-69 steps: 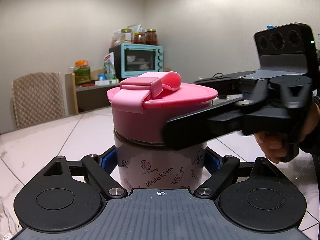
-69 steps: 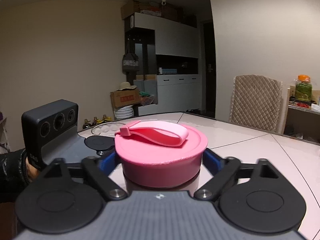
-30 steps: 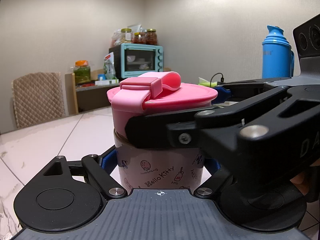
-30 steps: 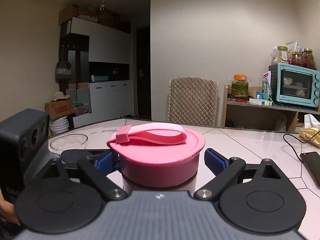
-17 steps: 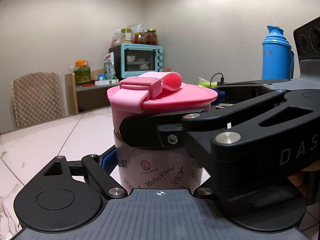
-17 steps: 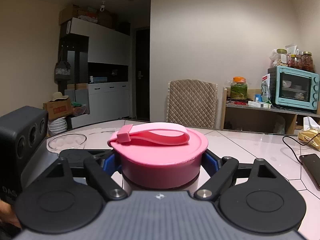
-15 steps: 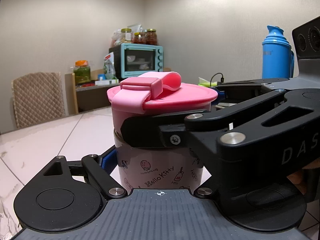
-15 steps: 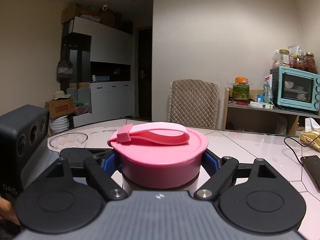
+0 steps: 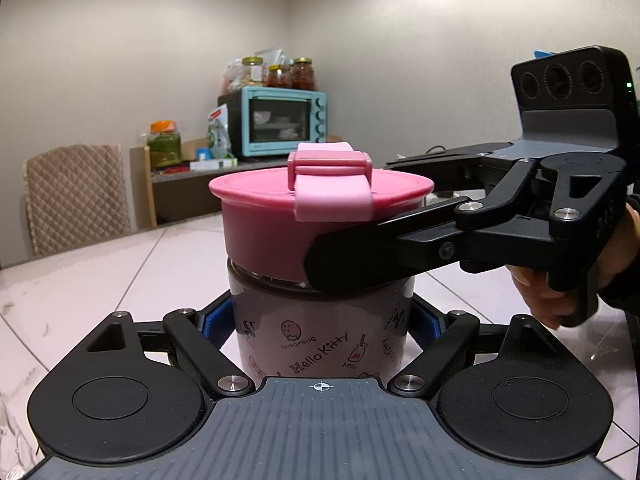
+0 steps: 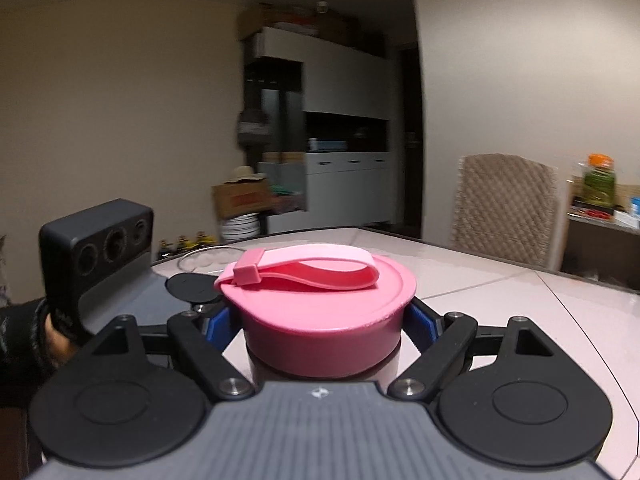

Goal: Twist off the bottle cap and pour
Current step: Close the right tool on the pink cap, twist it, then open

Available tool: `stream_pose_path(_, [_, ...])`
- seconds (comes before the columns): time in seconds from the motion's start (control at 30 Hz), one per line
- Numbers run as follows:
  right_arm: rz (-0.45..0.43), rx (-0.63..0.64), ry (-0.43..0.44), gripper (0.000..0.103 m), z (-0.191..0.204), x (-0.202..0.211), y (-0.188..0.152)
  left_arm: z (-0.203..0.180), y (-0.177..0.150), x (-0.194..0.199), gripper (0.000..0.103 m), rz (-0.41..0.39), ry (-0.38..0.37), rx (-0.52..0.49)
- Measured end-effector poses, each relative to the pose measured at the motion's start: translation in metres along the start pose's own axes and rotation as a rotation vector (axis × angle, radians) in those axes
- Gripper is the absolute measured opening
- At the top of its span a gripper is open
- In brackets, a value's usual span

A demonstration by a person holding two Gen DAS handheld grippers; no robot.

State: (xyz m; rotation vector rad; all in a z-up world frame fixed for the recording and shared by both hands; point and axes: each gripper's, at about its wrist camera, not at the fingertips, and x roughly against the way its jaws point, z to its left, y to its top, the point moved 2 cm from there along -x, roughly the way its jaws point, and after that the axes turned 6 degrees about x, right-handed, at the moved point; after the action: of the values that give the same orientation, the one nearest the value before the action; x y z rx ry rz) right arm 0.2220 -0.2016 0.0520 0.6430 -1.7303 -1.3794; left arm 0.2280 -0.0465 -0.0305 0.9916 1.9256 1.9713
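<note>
A squat bottle with Hello Kitty print stands upright on the white table. My left gripper is shut on its body. Its wide pink screw cap has a pale pink strap across the top. My right gripper is shut on the cap from the right side; in the left wrist view its near finger lies across the cap's lower edge. The cap sits tilted, lifted a little at its front edge. The bottle's contents are hidden.
A clear glass bowl sits on the table behind the bottle in the right wrist view. A quilted chair stands at the table's far edge. A teal toaster oven and jars stand on a shelf beyond.
My right gripper has swung back round the bottle, turning the cap with it. The strap clasp now faces the left camera. The bottle and left gripper have stayed still.
</note>
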Motion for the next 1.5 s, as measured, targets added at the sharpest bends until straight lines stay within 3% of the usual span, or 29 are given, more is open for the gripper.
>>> stream_pose_path(0.23, [0.0,0.002,-0.02,0.088,0.006,0.002,0.004,0.0,0.0,0.0,0.09,0.0,0.0,-0.001])
stream_pose_path(0.43, [0.017,-0.01,-0.129,0.097,0.022,0.008,0.008,0.0,0.0,0.0,0.09,0.0,0.001,-0.001])
stream_pose_path(0.97, [0.038,-0.061,-0.436,0.098,0.058,-0.009,0.012,0.001,0.001,0.0,0.09,0.0,0.0,-0.001])
stream_pose_path(1.37, [0.02,-0.111,-0.494,0.096,0.061,-0.023,0.007,0.001,0.001,0.0,0.09,0.0,0.0,-0.001])
stream_pose_path(1.5, [0.017,-0.124,-0.493,0.09,0.061,-0.024,0.003,0.001,0.001,0.0,0.09,0.0,0.0,0.0])
